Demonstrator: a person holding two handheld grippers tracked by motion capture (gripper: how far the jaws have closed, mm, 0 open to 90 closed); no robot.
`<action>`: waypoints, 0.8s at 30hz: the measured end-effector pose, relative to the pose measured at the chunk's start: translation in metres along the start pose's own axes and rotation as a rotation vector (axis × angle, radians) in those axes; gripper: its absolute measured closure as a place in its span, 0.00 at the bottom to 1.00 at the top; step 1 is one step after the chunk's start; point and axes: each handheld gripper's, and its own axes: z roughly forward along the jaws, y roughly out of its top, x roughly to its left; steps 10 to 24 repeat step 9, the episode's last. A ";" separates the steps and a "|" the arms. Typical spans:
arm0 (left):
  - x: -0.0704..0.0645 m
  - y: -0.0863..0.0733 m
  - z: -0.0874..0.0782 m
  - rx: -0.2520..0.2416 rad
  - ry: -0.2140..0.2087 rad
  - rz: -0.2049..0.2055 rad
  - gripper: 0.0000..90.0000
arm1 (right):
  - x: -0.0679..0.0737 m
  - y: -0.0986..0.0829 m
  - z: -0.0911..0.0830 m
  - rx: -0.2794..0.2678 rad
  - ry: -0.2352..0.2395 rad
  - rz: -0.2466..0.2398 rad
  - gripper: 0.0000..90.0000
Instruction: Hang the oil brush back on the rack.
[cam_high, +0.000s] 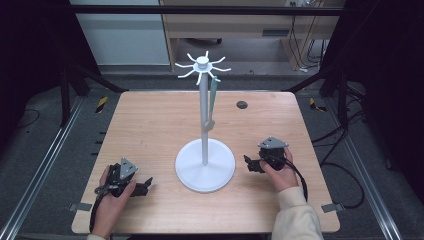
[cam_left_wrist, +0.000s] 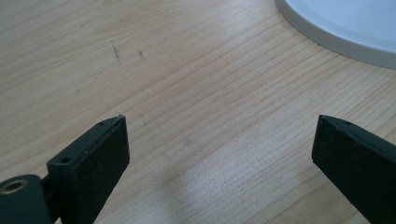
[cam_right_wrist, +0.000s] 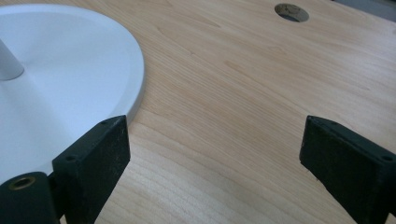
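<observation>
Both my grippers rest low on the surface (cam_high: 150, 120) with jaws wide apart and nothing between them: the left gripper (cam_high: 142, 186) to the left of the white stand (cam_high: 204, 125), the right gripper (cam_high: 251, 164) just beside its round base. From one hook at the top hangs a green strap (cam_high: 213, 97), near the pole. I judge it light and soft, so I would pinch its lower end.

White hook stand (cam_high: 204, 150) mid-table (cam_high: 150, 120), green strap (cam_high: 213, 95) hanging, left gripper (cam_high: 142, 186) and right gripper (cam_high: 250, 163) flanking its base
</observation>
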 end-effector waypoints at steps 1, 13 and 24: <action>0.000 0.000 0.000 0.000 0.000 0.000 0.04 | 0.000 0.000 0.001 -0.010 0.005 0.006 0.10; 0.000 0.000 -0.002 -0.002 0.001 -0.001 0.04 | 0.000 -0.003 0.002 -0.039 -0.001 0.026 0.10; 0.000 0.000 -0.002 -0.002 0.001 -0.001 0.04 | 0.000 -0.003 0.002 -0.039 -0.001 0.026 0.10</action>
